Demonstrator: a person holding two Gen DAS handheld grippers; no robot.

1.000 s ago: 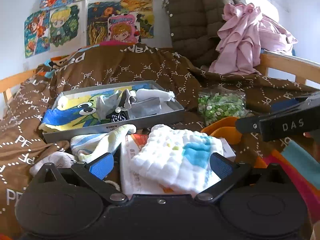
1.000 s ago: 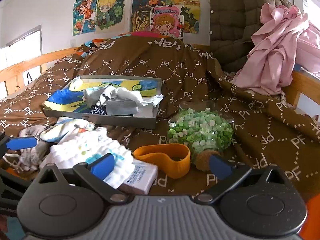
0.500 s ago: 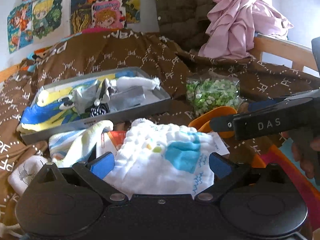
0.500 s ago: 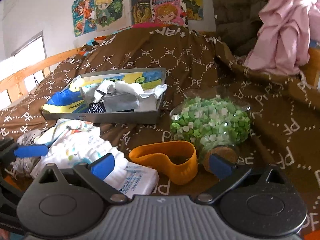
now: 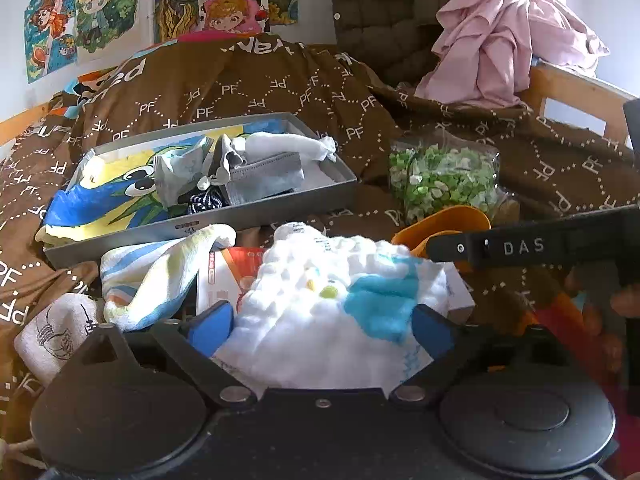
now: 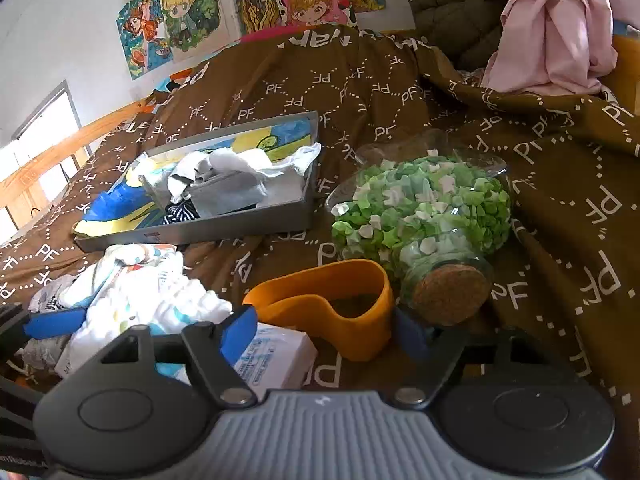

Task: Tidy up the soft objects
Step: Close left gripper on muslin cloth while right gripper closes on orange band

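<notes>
Sprawling over the whole bed, a brown bedspread [image 5: 248, 92] printed with white letters fills both views; a pink garment [image 5: 500, 36] is heaped at the upper right and cartoon posters [image 5: 100, 20] hang on the wall at the upper left; a shallow grey tray [image 5: 256, 216] sits left of centre on the bedspread, with pale cloths and a striped dark piece bunched inside it; right of the tray lies a glass jar [image 6: 424, 208] of green paper stars, on its side, its cork facing the camera in the right wrist view; an orange band [image 6: 344, 304] lies just in front of the jar, touching or nearly touching it.

Closer in, a white quilted cloth [image 5: 344, 304] with a blue patch rests on a flat white packet [image 6: 276, 360] at the lower middle; the left gripper [image 5: 322, 320] has just been closing, its blue pads either side of that cloth, and I cannot tell if they press it yet; the right gripper [image 6: 326, 330] has also just been closing, its jaws spread, the near end of the orange band between them, not visibly squeezed; a striped towel [image 5: 160, 276] lies left of the cloth.
</notes>
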